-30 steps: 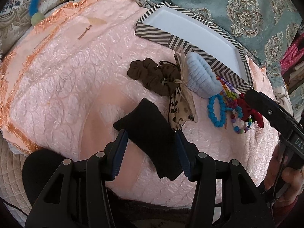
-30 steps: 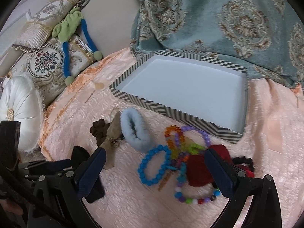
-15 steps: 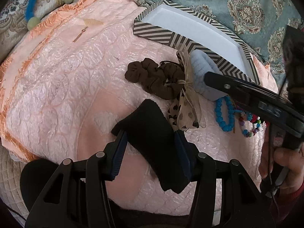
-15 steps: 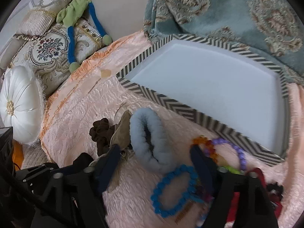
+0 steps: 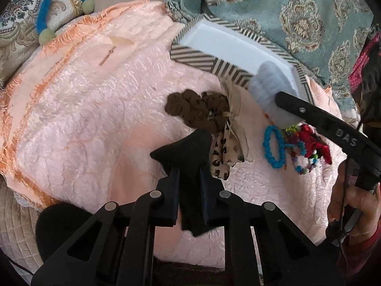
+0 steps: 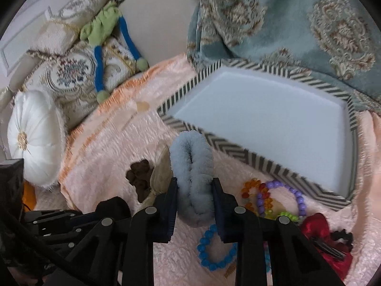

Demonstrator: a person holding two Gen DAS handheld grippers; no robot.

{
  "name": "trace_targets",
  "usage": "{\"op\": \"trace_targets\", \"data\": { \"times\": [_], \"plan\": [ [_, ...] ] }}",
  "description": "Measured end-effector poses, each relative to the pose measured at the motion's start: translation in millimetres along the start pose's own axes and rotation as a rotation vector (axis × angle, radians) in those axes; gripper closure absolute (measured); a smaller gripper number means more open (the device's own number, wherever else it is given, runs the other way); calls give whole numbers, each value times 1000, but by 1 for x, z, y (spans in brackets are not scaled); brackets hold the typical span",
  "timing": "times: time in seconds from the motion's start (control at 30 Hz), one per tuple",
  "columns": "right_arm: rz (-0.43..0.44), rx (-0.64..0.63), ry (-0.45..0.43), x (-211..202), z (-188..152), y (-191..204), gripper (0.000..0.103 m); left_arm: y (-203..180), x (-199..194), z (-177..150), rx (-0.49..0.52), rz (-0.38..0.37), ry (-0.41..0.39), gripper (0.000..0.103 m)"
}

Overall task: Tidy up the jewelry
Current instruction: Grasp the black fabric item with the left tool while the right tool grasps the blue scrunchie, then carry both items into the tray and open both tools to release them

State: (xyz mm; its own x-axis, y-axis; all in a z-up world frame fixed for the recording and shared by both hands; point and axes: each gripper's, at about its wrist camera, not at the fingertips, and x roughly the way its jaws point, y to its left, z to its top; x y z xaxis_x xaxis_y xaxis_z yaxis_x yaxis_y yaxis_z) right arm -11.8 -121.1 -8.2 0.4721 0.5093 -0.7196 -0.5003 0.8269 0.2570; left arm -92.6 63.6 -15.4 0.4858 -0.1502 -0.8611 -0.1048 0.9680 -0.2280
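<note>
My left gripper (image 5: 189,178) is shut on a black velvet scrunchie (image 5: 188,152) just above the pink bedspread. My right gripper (image 6: 194,188) is shut on a fluffy light-blue scrunchie (image 6: 191,162), squeezed flat, in front of the chevron-rimmed white tray (image 6: 238,151). In the left wrist view the blue scrunchie (image 5: 266,85) sits at the tray's near rim (image 5: 197,57). A brown scrunchie (image 5: 193,110), a leopard-print bow (image 5: 225,155), a blue bead bracelet (image 5: 273,146) and a red bow (image 5: 314,143) lie on the spread.
Orange and purple bead bracelets (image 6: 273,190) and a black hair tie (image 6: 343,237) lie by the tray. A teal patterned blanket (image 6: 297,23) lies behind it. Cushions (image 6: 35,135) stand at the left past the bedspread's fringed edge (image 6: 119,88).
Both grippers have closed: the left on the black scrunchie, the right on the light-blue scrunchie after moving in over it from the right.
</note>
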Motion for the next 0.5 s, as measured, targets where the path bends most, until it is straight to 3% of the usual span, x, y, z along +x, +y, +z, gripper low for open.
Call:
{"op": "trace_targets", "data": {
  "times": [0.23, 0.5],
  "plan": [
    [-8, 30, -76, -41, 6, -11, 77, 6, -29, 22, -9, -18, -65, 91],
    [-101, 125, -138, -67, 19, -57, 77, -13, -50, 81, 47, -36, -194, 91]
  ]
}}
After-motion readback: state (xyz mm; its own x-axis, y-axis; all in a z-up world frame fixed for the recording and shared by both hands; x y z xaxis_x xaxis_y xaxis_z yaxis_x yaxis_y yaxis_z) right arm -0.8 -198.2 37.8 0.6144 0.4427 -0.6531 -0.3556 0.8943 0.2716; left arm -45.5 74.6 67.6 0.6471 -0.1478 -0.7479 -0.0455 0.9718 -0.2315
